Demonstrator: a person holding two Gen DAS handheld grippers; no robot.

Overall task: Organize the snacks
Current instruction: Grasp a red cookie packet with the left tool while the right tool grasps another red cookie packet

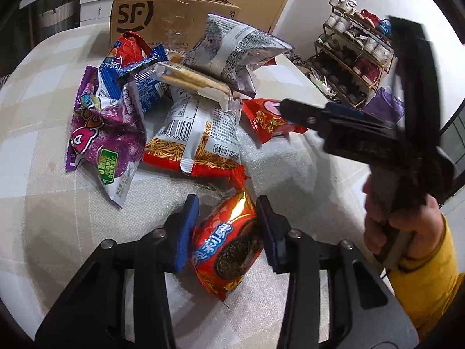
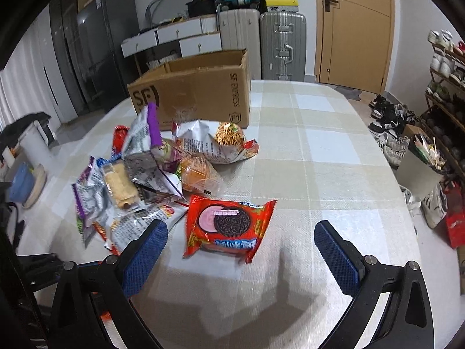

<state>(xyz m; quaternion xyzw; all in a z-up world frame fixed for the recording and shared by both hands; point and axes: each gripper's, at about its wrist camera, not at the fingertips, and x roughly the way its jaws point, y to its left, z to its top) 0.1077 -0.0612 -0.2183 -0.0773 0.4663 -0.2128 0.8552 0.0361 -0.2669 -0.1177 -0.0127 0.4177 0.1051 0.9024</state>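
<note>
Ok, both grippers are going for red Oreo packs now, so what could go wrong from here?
The left gripper straddles one Oreo pack with the pads seemingly not yet closed on it; the glossy, puffy wrapper may slip or get crushed. The right gripper hangs open over the other Oreo pack, which borders the snack pile, so a pad may snag neighbouring bags. The cardboard box lies beyond the pile.

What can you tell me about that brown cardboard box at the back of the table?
The cardboard box is plain brown corrugated card, printed with an SF logo on one face and "SF EXPRESS" on its side. Its top flaps stand open; the inside is hidden. It sits upright on the checked tablecloth behind the snack pile, whose nearest packets reach its base.
</note>
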